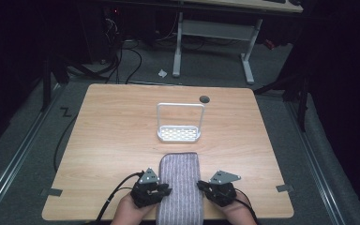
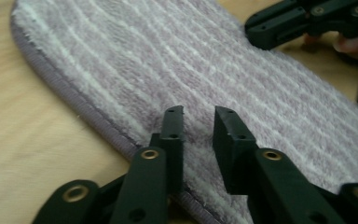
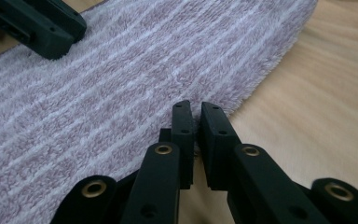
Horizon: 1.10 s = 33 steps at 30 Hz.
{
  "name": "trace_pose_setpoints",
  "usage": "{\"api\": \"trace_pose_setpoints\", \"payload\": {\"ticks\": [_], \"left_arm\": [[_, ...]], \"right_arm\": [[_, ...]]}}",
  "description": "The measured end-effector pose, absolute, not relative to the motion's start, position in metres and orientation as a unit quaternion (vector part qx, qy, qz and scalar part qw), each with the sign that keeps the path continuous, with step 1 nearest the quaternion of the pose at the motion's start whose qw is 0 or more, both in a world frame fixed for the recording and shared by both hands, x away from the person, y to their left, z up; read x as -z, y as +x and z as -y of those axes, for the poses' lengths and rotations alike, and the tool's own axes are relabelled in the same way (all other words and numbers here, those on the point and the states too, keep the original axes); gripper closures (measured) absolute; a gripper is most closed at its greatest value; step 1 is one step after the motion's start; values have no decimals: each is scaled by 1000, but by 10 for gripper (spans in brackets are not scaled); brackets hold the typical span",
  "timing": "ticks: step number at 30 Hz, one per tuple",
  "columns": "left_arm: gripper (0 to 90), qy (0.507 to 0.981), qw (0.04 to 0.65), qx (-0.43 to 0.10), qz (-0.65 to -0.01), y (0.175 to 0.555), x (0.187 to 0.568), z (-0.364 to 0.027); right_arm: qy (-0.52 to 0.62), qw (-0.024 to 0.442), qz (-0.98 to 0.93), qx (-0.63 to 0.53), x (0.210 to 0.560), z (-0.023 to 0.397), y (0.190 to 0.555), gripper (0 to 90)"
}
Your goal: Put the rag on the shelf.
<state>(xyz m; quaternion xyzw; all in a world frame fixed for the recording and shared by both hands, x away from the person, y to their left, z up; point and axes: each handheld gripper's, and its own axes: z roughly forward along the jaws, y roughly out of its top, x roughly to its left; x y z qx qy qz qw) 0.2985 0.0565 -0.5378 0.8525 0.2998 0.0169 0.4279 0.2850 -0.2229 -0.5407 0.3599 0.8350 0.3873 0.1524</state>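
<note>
Towel (image 1: 180, 187), lower centre: probably soft, limp; grasp its long edges. Left hand-held gripper (image 2: 198, 122) narrowly parted; right hand-held gripper (image 3: 196, 115) nearly closed.

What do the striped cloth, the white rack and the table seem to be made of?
The striped cloth looks like soft terry fabric: fuzzy pile, pale lines, a stitched hem. The white rack seems to be painted metal or plastic, with a thin frame and a perforated base; I cannot tell which. The table appears to be light wood or laminate, showing grain and a matte finish.
</note>
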Motion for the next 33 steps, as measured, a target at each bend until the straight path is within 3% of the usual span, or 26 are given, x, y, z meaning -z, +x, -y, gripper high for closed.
{"api": "trace_pose_setpoints", "payload": {"ticks": [4,7,11,14,23,28,33], "left_arm": [[587,849,434,-47,-298,298,531,-59],[519,814,462,-77,-343,327,525,-72],[478,808,453,-103,-362,354,527,-65],[470,808,445,-106,-372,366,532,-54],[497,798,423,-130,-409,374,540,-42],[639,785,430,-124,-427,375,542,-38],[716,782,434,-114,-433,376,542,-39]], "right_arm": [[363,161,-822,-408,536,229,276,751],[363,176,-816,-414,533,229,277,703],[369,178,-812,-415,534,229,281,666],[375,188,-808,-413,537,230,284,586],[406,205,-783,-423,535,234,290,591],[435,225,-756,-434,525,223,315,552],[448,239,-754,-416,527,210,340,547]]}}
